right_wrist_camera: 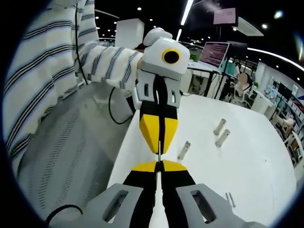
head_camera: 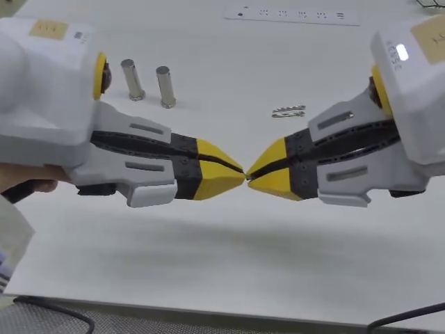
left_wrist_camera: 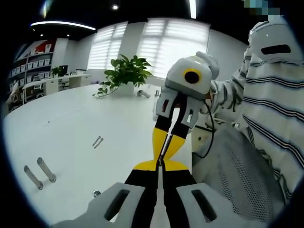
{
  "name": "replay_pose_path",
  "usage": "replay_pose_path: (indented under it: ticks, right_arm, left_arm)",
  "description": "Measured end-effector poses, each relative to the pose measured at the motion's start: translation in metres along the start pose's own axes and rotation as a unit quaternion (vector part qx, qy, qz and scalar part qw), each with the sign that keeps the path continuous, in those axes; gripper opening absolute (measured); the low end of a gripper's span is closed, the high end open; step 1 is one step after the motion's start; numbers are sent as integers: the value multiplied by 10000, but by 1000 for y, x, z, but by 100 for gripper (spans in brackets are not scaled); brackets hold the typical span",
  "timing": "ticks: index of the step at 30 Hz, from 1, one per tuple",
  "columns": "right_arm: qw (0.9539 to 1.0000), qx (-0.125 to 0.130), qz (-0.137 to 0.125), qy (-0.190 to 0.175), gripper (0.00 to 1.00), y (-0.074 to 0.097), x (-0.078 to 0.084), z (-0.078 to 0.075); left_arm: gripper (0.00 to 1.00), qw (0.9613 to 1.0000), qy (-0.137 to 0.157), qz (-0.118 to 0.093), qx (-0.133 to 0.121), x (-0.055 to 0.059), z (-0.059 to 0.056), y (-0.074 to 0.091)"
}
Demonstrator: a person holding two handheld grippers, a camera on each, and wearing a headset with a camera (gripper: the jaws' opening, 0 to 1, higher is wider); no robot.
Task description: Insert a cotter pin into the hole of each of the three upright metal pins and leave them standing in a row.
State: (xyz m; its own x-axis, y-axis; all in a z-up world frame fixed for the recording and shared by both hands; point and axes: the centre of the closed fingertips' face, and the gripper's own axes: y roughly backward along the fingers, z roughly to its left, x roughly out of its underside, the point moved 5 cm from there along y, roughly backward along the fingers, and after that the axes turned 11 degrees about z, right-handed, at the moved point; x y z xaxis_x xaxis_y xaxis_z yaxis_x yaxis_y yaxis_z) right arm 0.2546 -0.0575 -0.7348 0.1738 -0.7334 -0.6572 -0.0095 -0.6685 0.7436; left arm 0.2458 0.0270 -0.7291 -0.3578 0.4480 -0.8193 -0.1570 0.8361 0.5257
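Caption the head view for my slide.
Yellow-tipped left tongs and right tongs meet tip to tip over a white table, two upright silver metal pins behind.

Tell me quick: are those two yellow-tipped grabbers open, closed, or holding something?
Left gripper: jaws closed, nothing visible held between them.
Right gripper: jaws closed, nothing visible held; its tips meet the left gripper's tips.

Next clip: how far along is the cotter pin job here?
Nothing looks finished: the metal pins stand upright with no cotter pin visibly through them, and cotter pins lie loose on the table. In hand: the left gripper and right gripper meet tip to tip, jaws shut; whether they pinch anything is unclear. All three insertions appear left.
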Motion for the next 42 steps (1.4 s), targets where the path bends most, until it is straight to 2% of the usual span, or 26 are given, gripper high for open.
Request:
replay_pose_path:
  ticks: [2,4,10,11,15,18,20,24,28,30,33,34,36,38,40,42]
  right_arm:
    - [10000,62,48,-5,3,1,-1,-2]
    - [9999,97,96,-15,3,8,-10,2]
    - [9993,190,256,-193,3,7,-10,-2]
    - [9991,201,307,-219,3,9,-14,-3]
    - [9985,252,361,-318,3,9,-20,-4]
    - [9977,341,478,-346,3,7,-21,-4]
    - [9966,418,567,-434,3,7,-23,-6]
    - [9942,549,689,-614,3,4,-21,-10]
    - [9908,667,868,-796,3,-3,-16,-15]
    - [9889,713,963,-876,3,-8,-13,-17]
    - [9873,757,1022,-951,3,-17,-7,-19]
    - [9860,820,1168,-857,3,-22,-3,-19]
    - [9845,858,1283,-833,3,-27,0,-19]
    - [9840,866,1270,-899,3,-33,0,-18]
    - [9826,888,1335,-938,3,-38,1,-16]
    - [9808,933,1472,-879,3,-40,3,-15]
  left_arm:
    - [0,10000,11,-27,-26,-3,0,1]
    - [0,10000,14,-38,-22,-6,1,2]
    - [1,10000,-9,-29,-74,-7,0,6]
    - [3,9999,20,32,-128,-6,1,8]
    - [25,9994,-115,-79,-326,-7,4,17]
    - [29,9990,-104,-83,-416,-8,5,26]
    - [29,9982,-199,88,-552,-4,9,34]
    - [30,9973,-205,70,-698,0,15,44]
    - [36,9942,31,69,-1071,13,33,53]
    - [40,9934,214,-80,-1120,15,37,58]
    - [41,9926,233,-40,-1195,22,43,62]
    - [41,9923,254,-10,-1209,26,45,62]
    - [42,9921,281,31,-1222,30,48,62]
    - [43,9923,315,55,-1196,36,51,62]
    - [45,9931,381,-65,-1108,39,52,61]
    - [46,9933,368,-25,-1092,43,53,60]
